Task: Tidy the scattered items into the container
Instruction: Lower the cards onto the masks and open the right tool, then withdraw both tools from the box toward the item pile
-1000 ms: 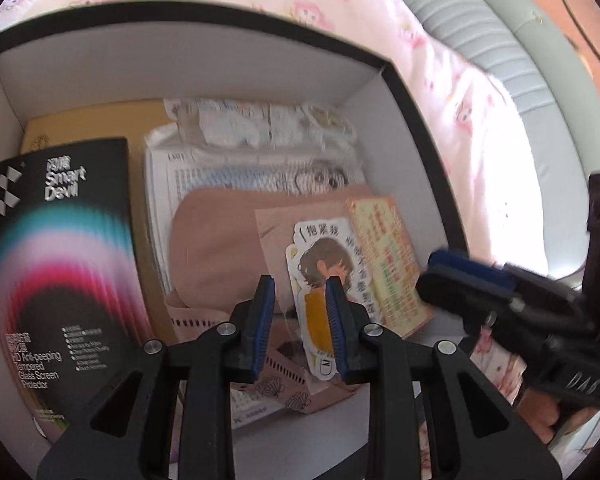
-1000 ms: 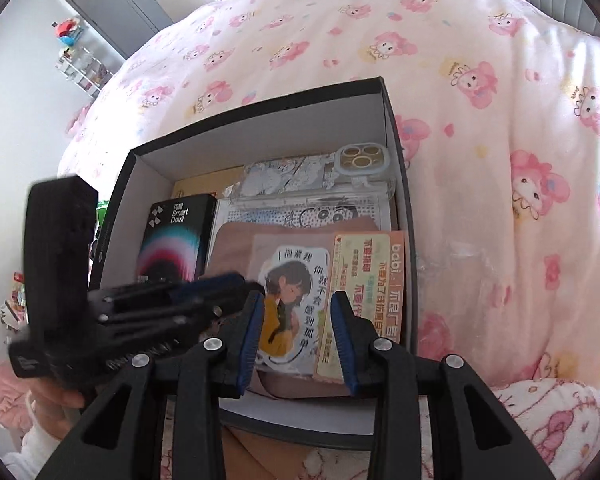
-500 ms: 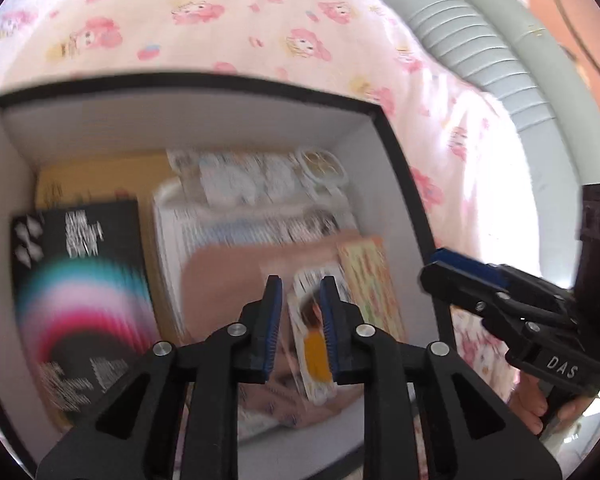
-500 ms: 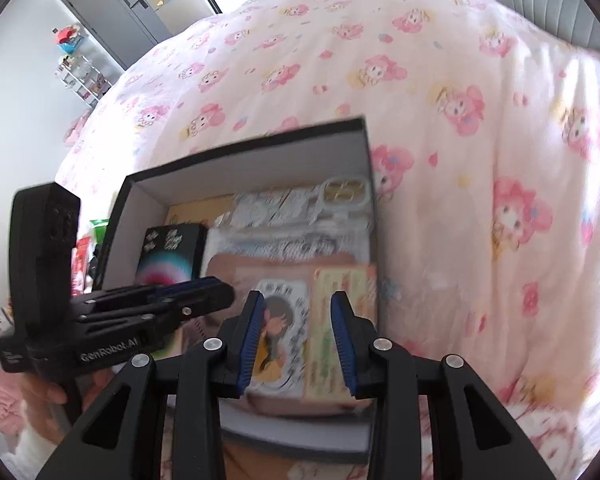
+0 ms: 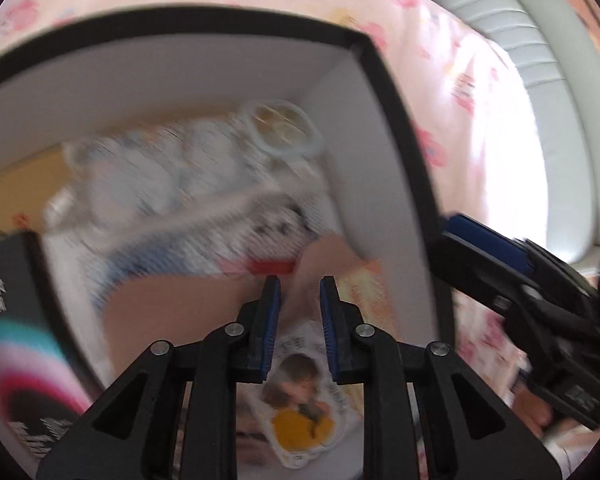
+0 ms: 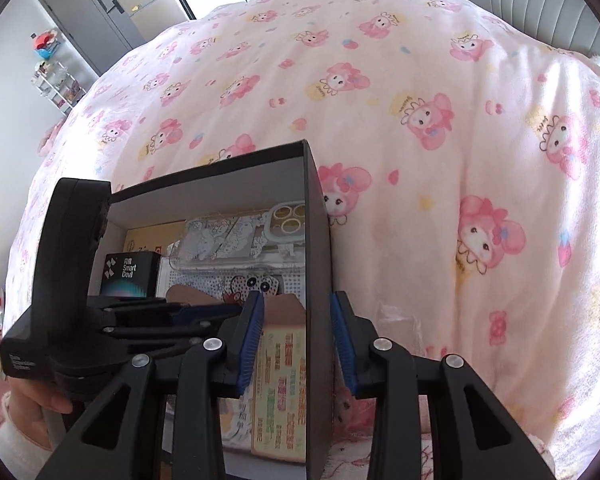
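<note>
Straddling the box's right wall [image 6: 314, 280], right hand-held gripper [image 6: 298, 344] open; left hand-held gripper [image 5: 298, 328] narrowed, empty over sticker [image 5: 300, 408]; next: clamp the wall.

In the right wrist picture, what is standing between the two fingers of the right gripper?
The right side wall of the black box stands between the open jaws of the right gripper, one finger inside, one outside. The right wrist view shows it.

Left tongs [image 5: 296, 312] fill the lower centre of the left wrist view, angled steeply downward, blue pads a narrow gap apart after closing a little; nothing is pinched between them. Right tongs [image 6: 298, 344] sit at lower centre of the right wrist view, jaws moderately parted, likewise gripping nothing. A hand [image 6: 40, 400] grips the left handle at lower left.
</note>
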A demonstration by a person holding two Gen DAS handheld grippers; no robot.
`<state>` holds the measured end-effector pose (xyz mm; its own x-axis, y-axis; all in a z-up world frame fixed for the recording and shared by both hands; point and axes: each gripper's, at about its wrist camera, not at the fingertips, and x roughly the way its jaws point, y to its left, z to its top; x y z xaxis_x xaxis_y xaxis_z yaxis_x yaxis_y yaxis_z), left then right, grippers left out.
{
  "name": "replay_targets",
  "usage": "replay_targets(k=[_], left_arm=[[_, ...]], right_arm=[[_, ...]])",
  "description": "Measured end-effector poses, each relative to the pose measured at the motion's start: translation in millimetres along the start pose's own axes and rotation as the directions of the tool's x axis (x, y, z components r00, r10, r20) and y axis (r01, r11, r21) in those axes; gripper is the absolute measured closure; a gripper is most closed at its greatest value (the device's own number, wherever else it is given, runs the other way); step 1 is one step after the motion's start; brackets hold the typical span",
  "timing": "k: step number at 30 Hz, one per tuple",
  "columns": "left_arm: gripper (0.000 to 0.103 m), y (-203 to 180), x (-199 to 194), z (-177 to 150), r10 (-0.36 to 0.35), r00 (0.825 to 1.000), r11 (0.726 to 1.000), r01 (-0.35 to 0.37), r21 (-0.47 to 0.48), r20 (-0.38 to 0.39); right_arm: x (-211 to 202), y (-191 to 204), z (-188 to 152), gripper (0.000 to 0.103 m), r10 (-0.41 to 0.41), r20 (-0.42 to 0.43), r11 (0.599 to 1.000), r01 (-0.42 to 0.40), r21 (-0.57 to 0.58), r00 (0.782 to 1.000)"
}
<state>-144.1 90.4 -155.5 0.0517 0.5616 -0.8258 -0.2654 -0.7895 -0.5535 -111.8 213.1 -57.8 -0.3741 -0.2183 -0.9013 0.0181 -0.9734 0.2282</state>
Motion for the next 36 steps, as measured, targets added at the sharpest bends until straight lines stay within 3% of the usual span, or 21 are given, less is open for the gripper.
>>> replay_targets(k=[3,5,6,8,10,14,18,21,25,30,32,36], left_arm=[[0.084,-4.4,-17.3,-8.6,0.069,0.995,0.997,-0.071,0.018,0.072],[0.084,-6.0,-37.1,-20.3,0.074,0.989,0.997,-0.076,0.016,0.131],[0.082,-6.8,-46.8,-26.7,0.056,0.986,0.998,-0.059,0.017,0.155],[0.067,-8.3,-60.7,-42.7,0.022,0.981,1.000,-0.026,0.017,0.191],[0.059,-7.0,-61.1,-55.9,0.006,0.983,1.000,-0.007,0.003,0.184],[0.059,10.5,-35.9,-72.4,-0.010,0.998,0.997,0.016,-0.082,0.064],[0.060,9.7,-45.5,-83.2,-0.007,0.994,0.996,0.016,-0.086,0.108],[0.060,-1.6,-77.2,-94.2,0.001,0.973,0.999,0.006,-0.032,0.229],[0.060,-26.3,-119.8,-118.8,0.063,0.928,0.995,-0.088,0.049,0.368],[0.059,-44.3,-148.3,-112.7,0.101,0.897,0.984,-0.154,0.091,0.430],[0.058,-42.6,-160.4,-124.8,0.098,0.886,0.984,-0.155,0.090,0.454],[0.057,-26.7,-175.2,-139.1,0.094,0.881,0.985,-0.148,0.083,0.465]], right_arm=[[-4.8,1.5,-10.6,0.072,-0.002,0.001,1.000,0.002,-0.005,1.000],[-12.4,2.8,-20.6,0.072,-0.001,0.013,1.000,0.001,0.005,1.000],[-17.1,3.7,-26.6,0.072,0.004,0.019,1.000,-0.005,0.007,1.000],[-23.3,8.2,-35.5,0.072,-0.002,0.024,1.000,0.002,-0.005,1.000],[-25.0,15.1,-44.0,0.071,-0.031,0.025,0.999,0.032,-0.029,0.999],[-23.0,24.0,-54.1,0.068,-0.082,0.027,0.995,0.083,-0.047,0.996],[-33.9,23.2,-58.9,0.068,-0.071,0.049,0.997,0.073,-0.033,0.996],[-43.7,26.6,-62.9,0.068,-0.074,0.063,0.996,0.077,-0.045,0.995],[-54.9,31.0,-65.7,0.068,-0.073,0.090,0.996,0.077,-0.046,0.993],[-67.9,47.6,-66.0,0.068,-0.043,0.127,0.997,0.052,-0.064,0.991],[-72.1,62.2,-67.0,0.068,-0.025,0.136,0.995,0.039,-0.096,0.990],[-75.6,92.6,-76.1,0.067,0.002,0.144,0.988,0.020,-0.152,0.990]])
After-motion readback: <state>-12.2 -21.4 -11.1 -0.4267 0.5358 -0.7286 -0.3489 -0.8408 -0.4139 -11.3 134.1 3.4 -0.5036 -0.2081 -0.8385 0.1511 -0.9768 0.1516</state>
